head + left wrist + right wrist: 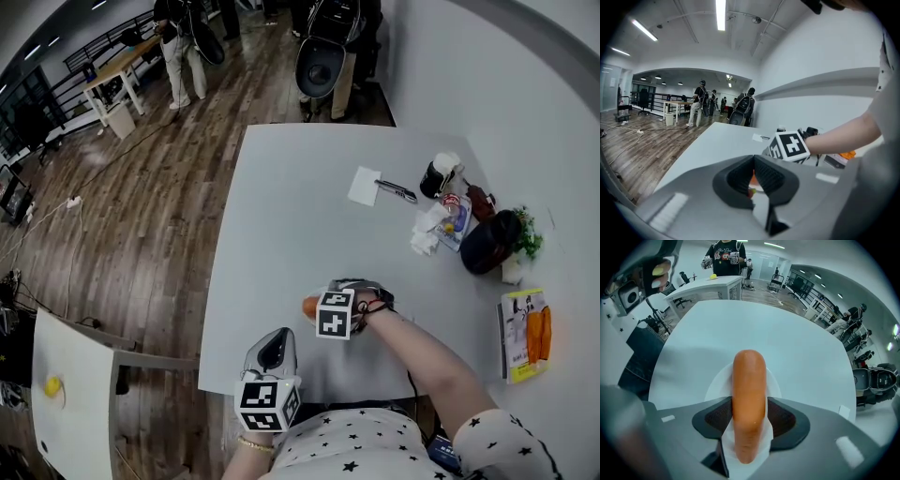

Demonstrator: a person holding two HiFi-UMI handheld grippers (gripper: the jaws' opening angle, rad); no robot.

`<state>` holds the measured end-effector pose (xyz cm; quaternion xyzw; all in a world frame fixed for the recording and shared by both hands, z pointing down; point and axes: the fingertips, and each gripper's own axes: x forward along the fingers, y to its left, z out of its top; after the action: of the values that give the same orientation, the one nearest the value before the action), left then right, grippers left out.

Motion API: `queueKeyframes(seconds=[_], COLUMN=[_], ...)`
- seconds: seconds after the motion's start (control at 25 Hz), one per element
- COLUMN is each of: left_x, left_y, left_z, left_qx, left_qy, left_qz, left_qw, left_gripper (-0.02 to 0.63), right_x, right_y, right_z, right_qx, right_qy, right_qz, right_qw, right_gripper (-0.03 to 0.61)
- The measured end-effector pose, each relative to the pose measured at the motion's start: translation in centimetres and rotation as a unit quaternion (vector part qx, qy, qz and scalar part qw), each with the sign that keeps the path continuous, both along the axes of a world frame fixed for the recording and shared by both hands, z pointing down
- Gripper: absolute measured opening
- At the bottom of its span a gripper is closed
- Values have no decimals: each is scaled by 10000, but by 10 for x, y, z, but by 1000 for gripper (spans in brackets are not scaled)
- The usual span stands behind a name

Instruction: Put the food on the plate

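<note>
An orange sausage (749, 394) lies lengthwise between the jaws of my right gripper (749, 416), which is shut on it, both pads against its sides. Just beneath it is a small white plate (717, 385) on the grey table. In the head view the sausage's tip (309, 306) pokes out left of the right gripper (325, 302), near the table's front edge. My left gripper (274, 345) hangs lower left at that edge, shut and empty. In its own view the left gripper (753, 176) points toward the right gripper's marker cube (790, 146).
At the table's far right are a paper note (364, 186), a pen (397, 191), a cup (438, 175), crumpled tissue (427, 234), a dark round object (489, 242), a small plant (525, 234) and a book (525, 335). The table's left edge (217, 281) drops to wooden floor. People stand far behind.
</note>
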<state>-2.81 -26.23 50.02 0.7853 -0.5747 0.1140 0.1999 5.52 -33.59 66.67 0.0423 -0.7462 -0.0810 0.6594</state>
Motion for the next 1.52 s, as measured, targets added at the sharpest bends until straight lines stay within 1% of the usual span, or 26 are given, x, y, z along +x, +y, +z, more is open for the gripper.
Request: queueKeyframes(seconds=[0.08, 0.16, 0.24, 0.32, 0.36, 0.4, 0.44, 0.48, 0.52, 0.6, 0.64, 0.68, 0.72, 0.76, 0.8, 0.84, 0.88, 0.96, 1.0, 1.04, 1.16, 1.32, 1.52], left_x=[0, 0, 1, 4, 5, 6, 8, 9, 10, 13, 15, 17, 20, 23, 26, 29, 32, 36, 38, 41, 46, 49, 50], left_y=[0, -1, -2, -4, -5, -6, -7, -7, -8, -9, -10, -11, -12, -12, -13, -13, -13, -12, -12, -12, -13, -11, -9], left_z=[-2, -4, -5, -6, -6, -6, -7, -8, -9, -12, -13, -14, -15, -16, -16, -16, -16, -17, -17, -17, -17, -19, -22], left_qx=[20, 45, 73, 97, 107, 117, 125, 135, 149, 187, 203, 217, 229, 240, 252, 263, 273, 287, 295, 302, 317, 317, 343], left_qy=[4, 19, 31, 37, 41, 44, 46, 46, 47, 52, 53, 50, 45, 39, 35, 32, 31, 32, 31, 29, 38, 38, 41], left_qz=[20, 41, 72, 105, 121, 138, 152, 163, 170, 188, 206, 229, 257, 288, 320, 350, 379, 438, 466, 488, 534, 582, 596], left_qw=[10000, 10000, 9999, 9999, 9999, 9998, 9998, 9998, 9997, 9996, 9996, 9995, 9994, 9993, 9992, 9990, 9989, 9986, 9985, 9983, 9981, 9978, 9976], left_gripper=[8, 8, 8, 8, 8, 8, 8, 8, 8, 8, 8, 8, 8, 8, 8, 8, 8, 8, 8, 8, 8, 8, 8], right_x=[-2, -4, -6, -8, -10, -11, -12, -12, -10, -6, -2, 3, 9, 15, 20, 24, 27, 32, 34, 36, 41, 42, 39], right_y=[1, 4, 6, 8, 8, 8, 8, 9, 10, 16, 20, 23, 26, 29, 33, 37, 41, 49, 53, 55, 59, 62, 68], right_z=[-5, -15, -30, -47, -59, -73, -88, -104, -120, -147, -158, -165, -171, -174, -176, -177, -178, -178, -177, -176, -174, -177, -180], right_qx=[11, 26, 119, 180, 206, 242, 278, 289, 262, 185, 197, 257, 357, 483, 612, 716, 777, 788, 791, 819, 913, 860, 874], right_qy=[-183, -475, -872, -1447, -1836, -2283, -2761, -3240, -3698, -4494, -4796, -5012, -5145, -5210, -5235, -5255, -5290, -5387, -5409, -5398, -5306, -5367, -5366], right_qz=[80, 207, 377, 740, 1006, 1314, 1653, 2009, 2362, 2968, 3223, 3451, 3646, 3803, 3921, 4000, 4054, 4159, 4214, 4254, 4291, 4375, 4297], right_qw=[9998, 9987, 9954, 9865, 9776, 9644, 9464, 9240, 8982, 8424, 8159, 7931, 7753, 7626, 7539, 7475, 7415, 7284, 7236, 7218, 7253, 7164, 7209], right_gripper=[276, 284, 284, 284, 284, 278, 269, 256, 238, 193, 172, 149, 120, 82, 42, 11, 0, 0, 0, 0, -2, -2, -2])
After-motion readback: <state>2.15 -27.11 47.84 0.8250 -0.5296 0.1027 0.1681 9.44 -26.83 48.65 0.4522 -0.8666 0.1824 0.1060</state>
